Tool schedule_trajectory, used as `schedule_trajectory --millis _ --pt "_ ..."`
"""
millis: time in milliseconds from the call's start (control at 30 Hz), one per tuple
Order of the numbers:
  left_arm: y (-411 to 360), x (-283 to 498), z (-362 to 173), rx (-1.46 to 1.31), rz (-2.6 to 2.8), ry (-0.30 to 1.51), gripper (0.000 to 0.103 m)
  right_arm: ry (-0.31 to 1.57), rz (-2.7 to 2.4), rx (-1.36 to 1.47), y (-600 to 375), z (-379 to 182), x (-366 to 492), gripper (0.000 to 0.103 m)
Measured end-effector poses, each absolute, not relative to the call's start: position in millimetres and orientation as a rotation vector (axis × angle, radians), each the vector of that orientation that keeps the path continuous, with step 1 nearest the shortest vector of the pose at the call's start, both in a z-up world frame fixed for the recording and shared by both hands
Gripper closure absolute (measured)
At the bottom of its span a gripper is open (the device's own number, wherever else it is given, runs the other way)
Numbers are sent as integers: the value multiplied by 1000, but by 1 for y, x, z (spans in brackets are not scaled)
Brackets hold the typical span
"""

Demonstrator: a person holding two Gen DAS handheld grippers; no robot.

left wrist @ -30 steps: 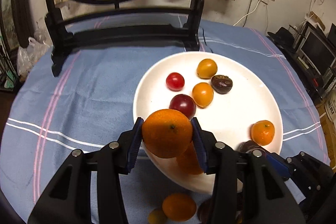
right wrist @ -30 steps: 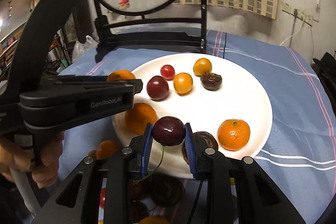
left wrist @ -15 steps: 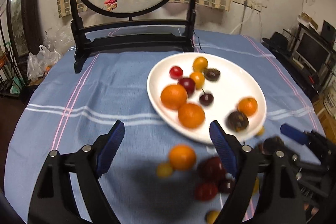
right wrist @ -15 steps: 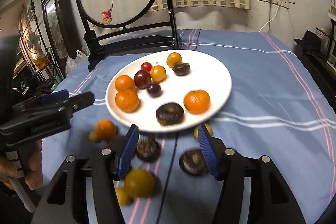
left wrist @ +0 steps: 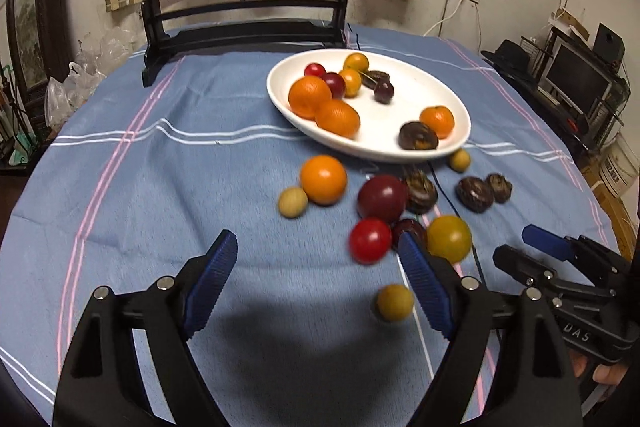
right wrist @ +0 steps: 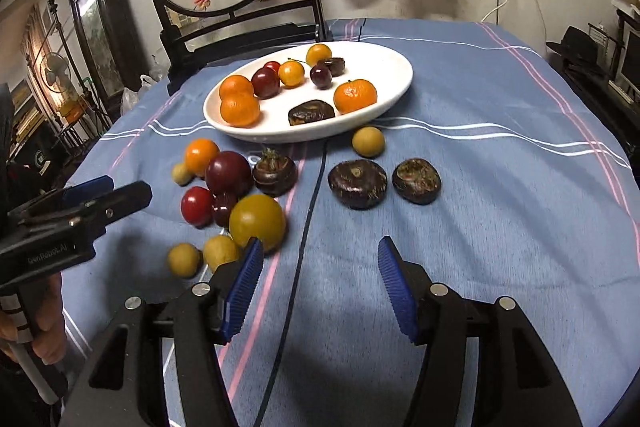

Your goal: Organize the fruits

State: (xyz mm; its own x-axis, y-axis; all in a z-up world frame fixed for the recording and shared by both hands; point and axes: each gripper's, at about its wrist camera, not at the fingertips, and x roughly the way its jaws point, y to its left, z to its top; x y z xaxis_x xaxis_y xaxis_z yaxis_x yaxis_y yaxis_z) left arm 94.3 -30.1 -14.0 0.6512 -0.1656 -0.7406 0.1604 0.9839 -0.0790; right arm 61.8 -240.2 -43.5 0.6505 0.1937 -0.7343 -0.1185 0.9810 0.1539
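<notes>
Bare blue cloth on the counter (left wrist: 132, 187) is lying wide open to the left of the fruit; white plate (right wrist: 396, 85) is sitting well in from the far edge. Left gripper (left wrist: 316, 267) and right gripper (right wrist: 320, 267) are both hanging w/ jaws spread, gripping nothing. Yellow tomato (right wrist: 257, 223) is sitting just beside right gripper's left jaw; red tomato (left wrist: 370, 240) just ahead of left gripper's right jaw.

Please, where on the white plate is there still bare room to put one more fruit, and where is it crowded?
On the white plate, the right part is bare, from the far rim down to the mandarin. A small gap lies between the two oranges and the dark water chestnut. The far left is crowded with tomatoes and cherries.
</notes>
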Motion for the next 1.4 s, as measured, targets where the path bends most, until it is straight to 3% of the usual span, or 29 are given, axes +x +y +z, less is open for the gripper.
schedule_trajectory --millis 667,700,733,767,1333,1400 --pt "-12 101 -32 -53 -229 901 14 941 191 -123 -184 -62 102 42" --pt "-13 101 -33 -51 -235 906 14 940 201 -125 -181 -62 106 44" --pt "-15 101 -33 -47 -241 908 14 944 220 -121 -178 -63 109 59" --pt "-16 100 -33 -42 -245 907 14 946 232 -118 -176 -63 111 61" --pt "-52 81 -43 45 -380 936 14 890 181 77 -230 -53 92 61" --pt "-60 80 -47 83 -376 932 19 872 183 75 -232 -50 89 61"
